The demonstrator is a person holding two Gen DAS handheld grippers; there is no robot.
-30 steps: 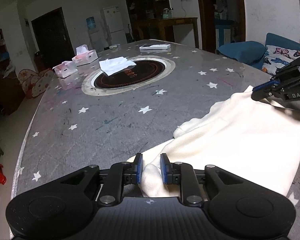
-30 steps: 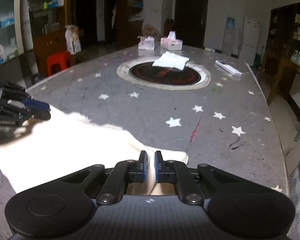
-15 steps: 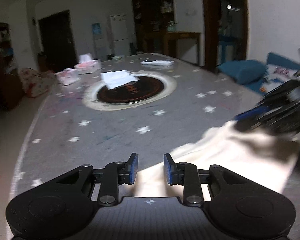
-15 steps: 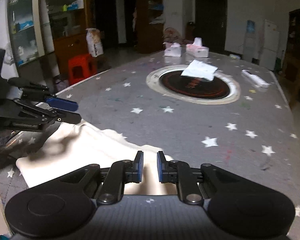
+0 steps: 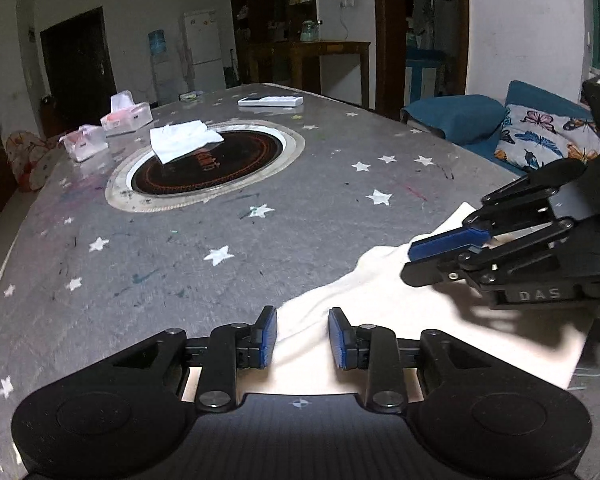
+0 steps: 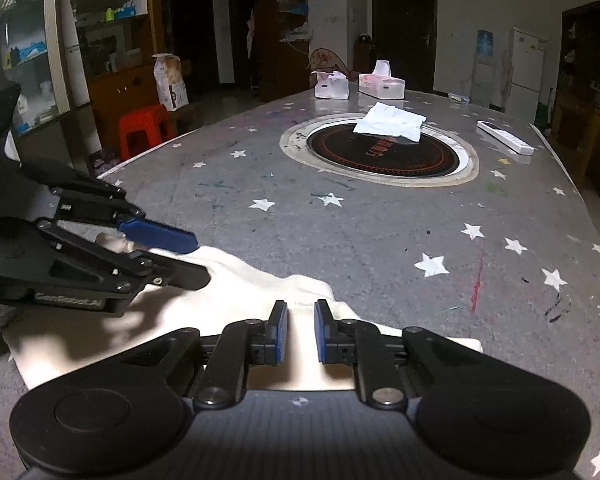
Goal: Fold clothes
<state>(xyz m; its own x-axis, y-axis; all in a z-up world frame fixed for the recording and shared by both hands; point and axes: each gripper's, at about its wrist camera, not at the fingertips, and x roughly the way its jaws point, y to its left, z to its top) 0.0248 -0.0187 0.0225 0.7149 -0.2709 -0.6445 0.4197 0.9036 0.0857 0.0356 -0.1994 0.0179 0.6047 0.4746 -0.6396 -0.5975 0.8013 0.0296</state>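
The cream garment [image 5: 384,320] lay flat on the near edge of the star-patterned table [image 5: 220,216]. The left gripper [image 5: 302,338] had just been opening, its jaws apart over the cloth without pinching it. The right gripper [image 6: 300,330] also stood slightly apart, holding nothing.

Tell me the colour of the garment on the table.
Cream, plain with no print; the garment shows best in the left wrist view.
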